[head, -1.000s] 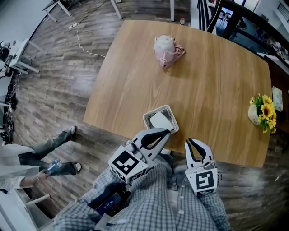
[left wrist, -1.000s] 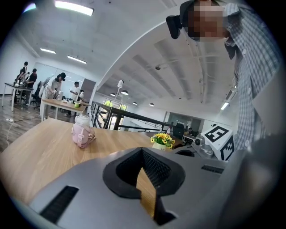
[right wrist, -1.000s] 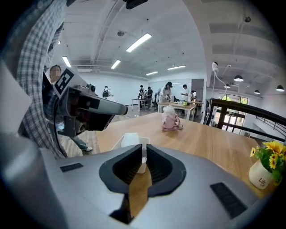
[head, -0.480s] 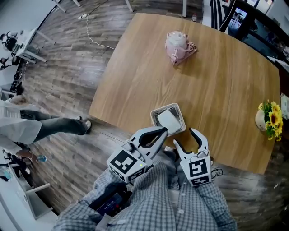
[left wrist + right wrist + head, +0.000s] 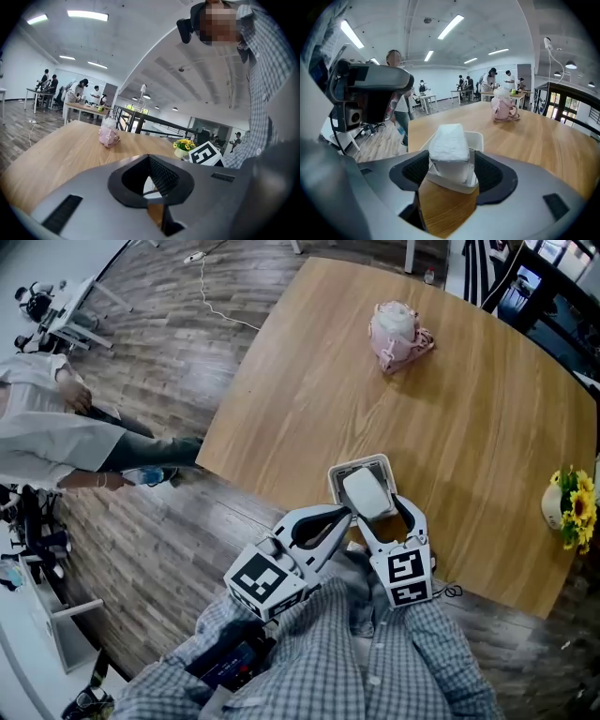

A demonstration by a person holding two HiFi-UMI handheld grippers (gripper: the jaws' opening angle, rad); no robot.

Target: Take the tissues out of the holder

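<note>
Your right tool (image 5: pixel 380 512) stood with its jaws spread wide, having just been opening, and the white tissue holder (image 5: pixel 361 466) sat between them with the pack of tissues (image 5: pixel 367 491) upright inside it. The pads flanked the holder's near end without visibly pressing on it. The holder rested on the wooden desk (image 5: pixel 450 427) close to the edge nearest you, and the tissues rose well above its rim. Your left tool (image 5: pixel 345 515) was closed with nothing in its jaws; its tips met just beside the holder's left side, pointing across toward the right tool. Farther up the desk lay a pink pouch (image 5: pixel 398 334), well apart from the holder, and a vase of yellow flowers (image 5: pixel 574 512) stood near the right edge. Off the desk, a person (image 5: pixel 56 437) was on the wooden floor to your left.
</note>
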